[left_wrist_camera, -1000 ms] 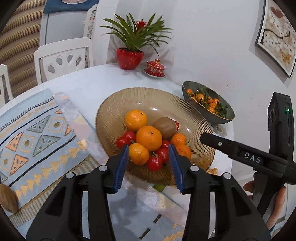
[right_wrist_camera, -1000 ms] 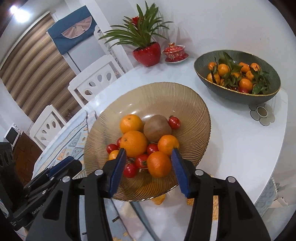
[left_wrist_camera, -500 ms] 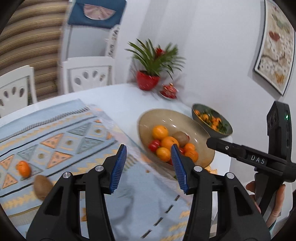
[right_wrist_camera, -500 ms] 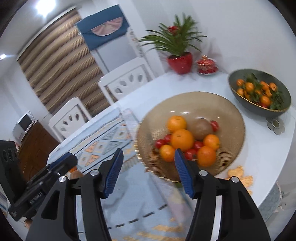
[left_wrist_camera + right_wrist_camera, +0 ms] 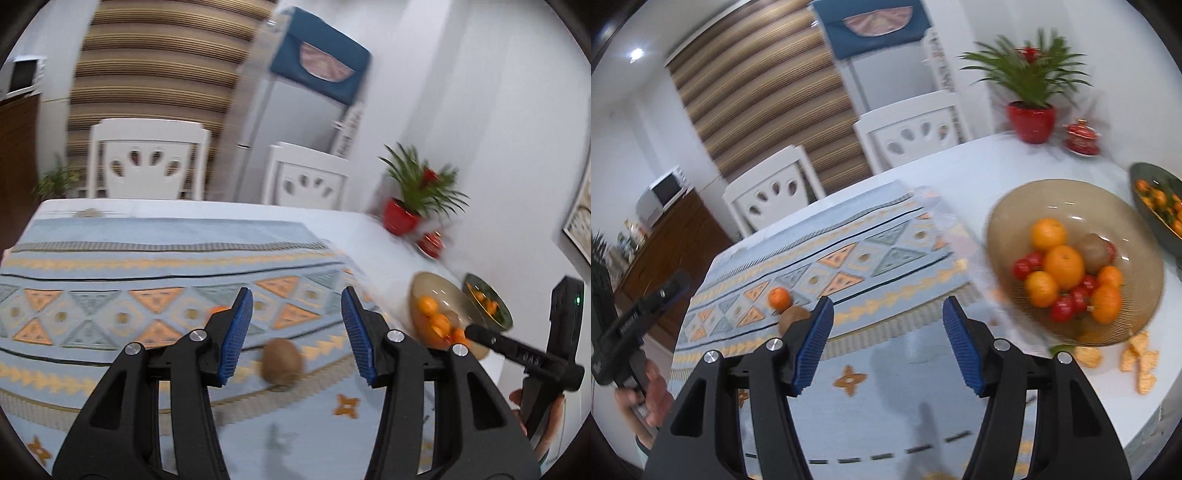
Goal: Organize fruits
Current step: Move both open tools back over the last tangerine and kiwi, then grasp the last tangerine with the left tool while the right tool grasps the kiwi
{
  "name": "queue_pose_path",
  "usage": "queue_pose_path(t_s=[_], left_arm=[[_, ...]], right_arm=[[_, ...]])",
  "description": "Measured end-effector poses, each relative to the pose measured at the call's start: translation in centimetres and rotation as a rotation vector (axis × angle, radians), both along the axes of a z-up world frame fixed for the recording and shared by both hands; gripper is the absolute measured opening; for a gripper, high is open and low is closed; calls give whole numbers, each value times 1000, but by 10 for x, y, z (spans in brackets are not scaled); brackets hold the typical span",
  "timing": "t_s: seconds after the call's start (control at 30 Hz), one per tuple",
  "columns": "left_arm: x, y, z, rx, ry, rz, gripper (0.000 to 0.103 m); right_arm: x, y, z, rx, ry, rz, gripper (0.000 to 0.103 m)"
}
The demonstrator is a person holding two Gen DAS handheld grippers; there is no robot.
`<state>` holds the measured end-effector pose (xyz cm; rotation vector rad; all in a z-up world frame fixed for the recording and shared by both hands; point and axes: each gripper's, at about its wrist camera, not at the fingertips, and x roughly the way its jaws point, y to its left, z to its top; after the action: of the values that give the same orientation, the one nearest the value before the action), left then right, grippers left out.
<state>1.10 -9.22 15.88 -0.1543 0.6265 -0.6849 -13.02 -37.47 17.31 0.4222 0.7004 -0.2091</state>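
A brown kiwi lies on the patterned blue cloth, just ahead of my open left gripper and between its finger lines. An orange tangerine peeks out behind the left finger. In the right wrist view the same tangerine and kiwi lie left of my open right gripper, which holds nothing. The amber glass bowl with oranges, a kiwi and red tomatoes sits to the right. In the left wrist view that bowl is far right.
A dark green bowl of small tangerines stands past the amber bowl. A red potted plant and a small red lidded dish stand at the back. White chairs line the far table edge. Orange peel scraps lie near the front edge.
Both grippers have swung left, away from the amber bowl toward the patterned cloth. The loose kiwi has come between my left gripper's fingers. Both stay open.
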Motion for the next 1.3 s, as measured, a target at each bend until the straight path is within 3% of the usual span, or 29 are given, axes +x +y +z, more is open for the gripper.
queue_pose_path(t_s=[0.33, 0.4, 0.43, 0.77, 0.97, 1.03, 1.13, 1.3], left_arm=[[32, 36, -13, 22, 18, 86, 51], [38, 38, -19, 23, 29, 101, 64], [41, 38, -21, 22, 32, 109, 66], [96, 1, -59, 62, 115, 99, 67], [122, -17, -98, 55, 166, 94, 67], [123, -21, -110, 79, 147, 96, 67], [124, -33, -129, 223, 116, 105, 65], [119, -32, -127, 206, 116, 82, 66]], right_arm=[[56, 62, -16, -60, 49, 128, 62], [62, 69, -18, -73, 49, 144, 63], [66, 73, -19, -86, 47, 152, 63], [109, 92, -44, -114, 2, 214, 75], [128, 102, -70, -118, -38, 262, 75], [129, 106, -81, -126, -44, 274, 75], [130, 110, -95, -126, -18, 298, 75], [127, 122, -99, -152, -5, 329, 83]])
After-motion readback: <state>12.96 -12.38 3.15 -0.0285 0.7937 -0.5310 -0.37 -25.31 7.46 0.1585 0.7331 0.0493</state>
